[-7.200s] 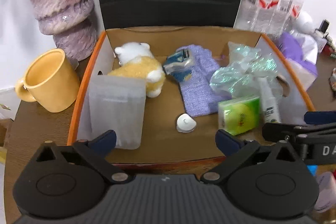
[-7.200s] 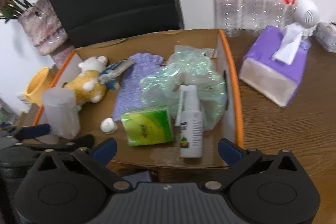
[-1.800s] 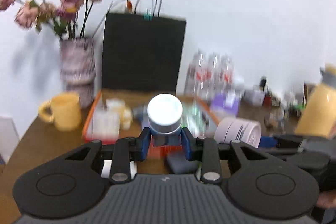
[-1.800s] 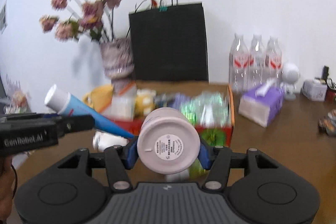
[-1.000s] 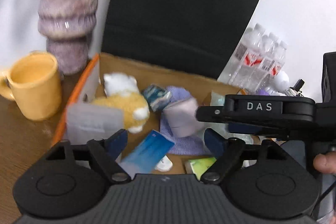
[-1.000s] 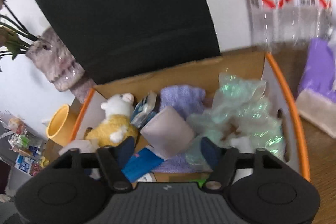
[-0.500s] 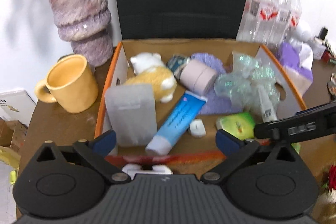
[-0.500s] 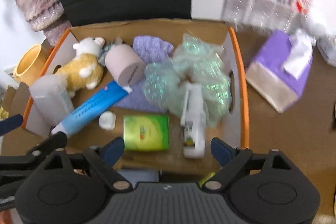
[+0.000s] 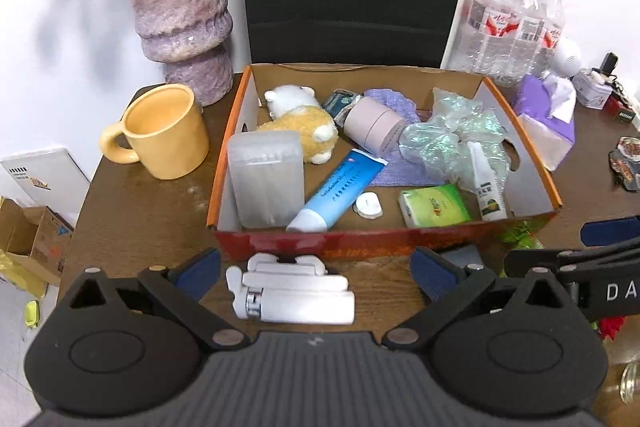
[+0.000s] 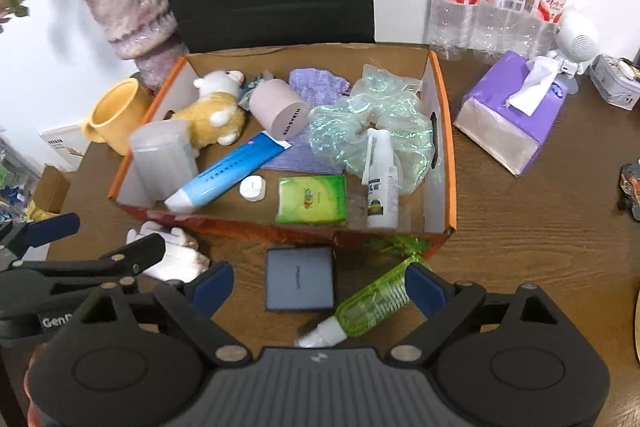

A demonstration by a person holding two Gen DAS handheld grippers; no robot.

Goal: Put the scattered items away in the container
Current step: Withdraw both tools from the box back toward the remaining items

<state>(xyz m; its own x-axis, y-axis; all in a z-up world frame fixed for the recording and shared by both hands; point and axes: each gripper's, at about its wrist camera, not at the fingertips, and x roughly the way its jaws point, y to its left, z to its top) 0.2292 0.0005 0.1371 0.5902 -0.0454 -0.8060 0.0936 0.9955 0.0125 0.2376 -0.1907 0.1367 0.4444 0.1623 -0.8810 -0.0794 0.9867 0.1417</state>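
Both claws released, nothing held. Left gripper (image 9: 316,273) hangs over the white folded gadget (image 9: 292,293), which lies on the table (image 10: 520,227) just near of the cardboard box (image 9: 384,243). Right gripper (image 10: 318,285) frames 2 items: dark square case (image 10: 299,283) and green spray bottle (image 10: 372,301) (lying tilted, cap nearest). Judgement: descend straight, pinch the gadget across its short width, lift above the near wall before releasing over the blue tube (image 9: 340,187).
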